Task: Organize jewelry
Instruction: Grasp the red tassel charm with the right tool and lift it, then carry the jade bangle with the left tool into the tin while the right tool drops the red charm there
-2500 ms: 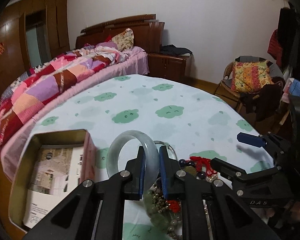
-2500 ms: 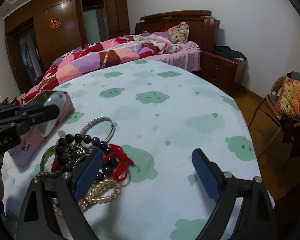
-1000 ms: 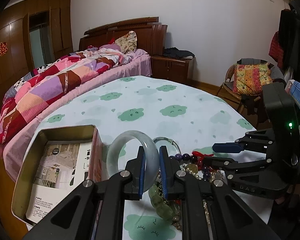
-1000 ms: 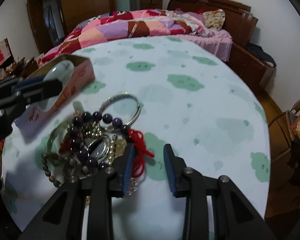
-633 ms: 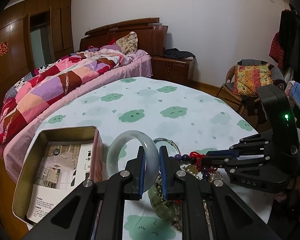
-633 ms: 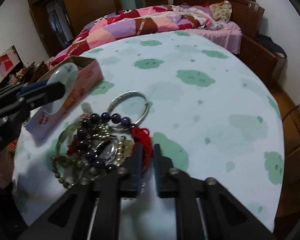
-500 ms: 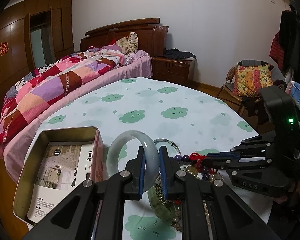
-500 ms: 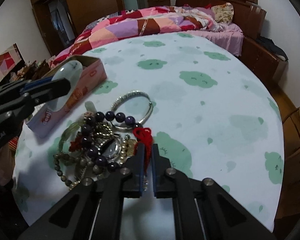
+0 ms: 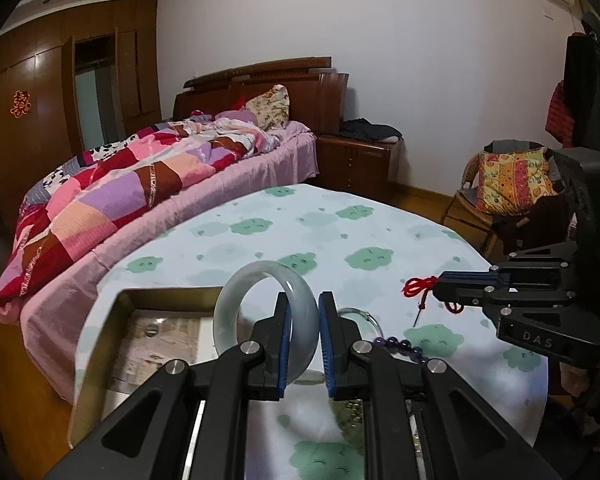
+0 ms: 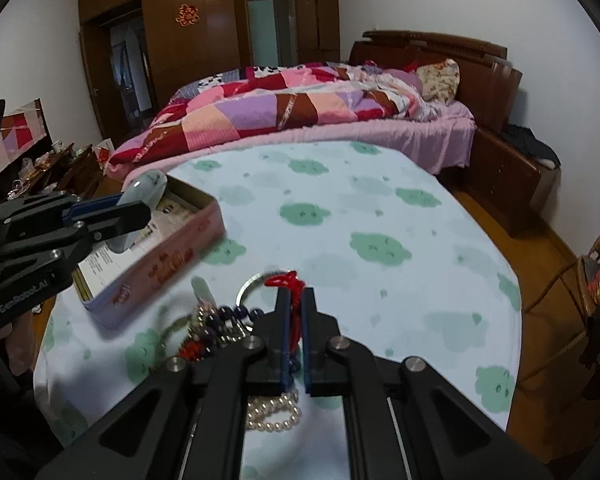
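- Left wrist view: the left gripper (image 9: 303, 340) is clamped on the pale jade bangle (image 9: 265, 312), pinching its band on the right side so the ring stands upright and clear of the surface (image 9: 340, 240). The open tin box (image 9: 100, 344) lies at about 8 o'clock from the bangle, just beside it; the hold looks meant for lowering the bangle into the box.
- At 3 o'clock in this view, the right gripper (image 9: 440, 285) is closed on a red cord (image 9: 420, 286), whose knot sticks out of the tips above the surface. A string of purple beads (image 9: 396, 345) lies below it.
- Right wrist view: the right gripper (image 10: 295, 312) has its pads squeezed on the red cord (image 10: 288, 282), lifted above the jewelry pile (image 10: 216, 328). A pearl strand (image 10: 276, 412) lies under the gripper at 6 o'clock, and a silver bangle (image 10: 248, 284) just behind the cord.
- At 9 o'clock, the bangle (image 10: 144, 192) hangs over the tin box (image 10: 172, 256), above its interior, seemingly ready to be set down inside.
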Tool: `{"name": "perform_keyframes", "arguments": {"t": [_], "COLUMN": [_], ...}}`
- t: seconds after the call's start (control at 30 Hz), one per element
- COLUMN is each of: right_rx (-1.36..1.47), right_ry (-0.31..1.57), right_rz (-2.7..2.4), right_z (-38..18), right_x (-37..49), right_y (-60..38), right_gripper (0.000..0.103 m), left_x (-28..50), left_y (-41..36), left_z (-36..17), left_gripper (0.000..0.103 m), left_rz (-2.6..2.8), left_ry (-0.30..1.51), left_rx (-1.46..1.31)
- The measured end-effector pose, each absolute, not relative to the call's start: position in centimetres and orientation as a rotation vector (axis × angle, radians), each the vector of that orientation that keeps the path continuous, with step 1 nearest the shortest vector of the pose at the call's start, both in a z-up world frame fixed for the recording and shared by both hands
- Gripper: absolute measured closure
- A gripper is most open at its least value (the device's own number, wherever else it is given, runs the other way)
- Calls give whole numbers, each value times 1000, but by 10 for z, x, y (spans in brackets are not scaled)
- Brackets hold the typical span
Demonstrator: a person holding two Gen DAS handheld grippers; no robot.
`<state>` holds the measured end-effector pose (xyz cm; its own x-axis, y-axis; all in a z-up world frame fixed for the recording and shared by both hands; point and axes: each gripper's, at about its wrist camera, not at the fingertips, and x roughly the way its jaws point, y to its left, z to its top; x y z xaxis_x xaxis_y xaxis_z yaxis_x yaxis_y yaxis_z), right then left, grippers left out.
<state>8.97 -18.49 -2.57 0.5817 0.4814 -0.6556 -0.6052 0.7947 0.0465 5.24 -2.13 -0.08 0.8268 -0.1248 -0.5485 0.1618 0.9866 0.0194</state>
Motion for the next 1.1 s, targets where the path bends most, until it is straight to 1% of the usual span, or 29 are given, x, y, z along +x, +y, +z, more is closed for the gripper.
{"name": "perform_keyframes", "arguments": {"t": [0.4, 0.8, 1.1], "right_rx": [-213, -224, -247], "right_ry": [646, 612, 629], "right_rz": [742, 835, 880], "right_z": [-7, 6, -8], "right_x": [103, 114, 123], "right_y": [-137, -80, -35], "right_gripper": [97, 97, 97], "left_x": [64, 92, 111], "left_y": [34, 81, 100], "left_z": [3, -15, -25], "left_gripper": [90, 90, 90], "left_rz": [-36, 27, 52], "left_ry": [584, 654, 704], "left_rx": [83, 63, 65]}}
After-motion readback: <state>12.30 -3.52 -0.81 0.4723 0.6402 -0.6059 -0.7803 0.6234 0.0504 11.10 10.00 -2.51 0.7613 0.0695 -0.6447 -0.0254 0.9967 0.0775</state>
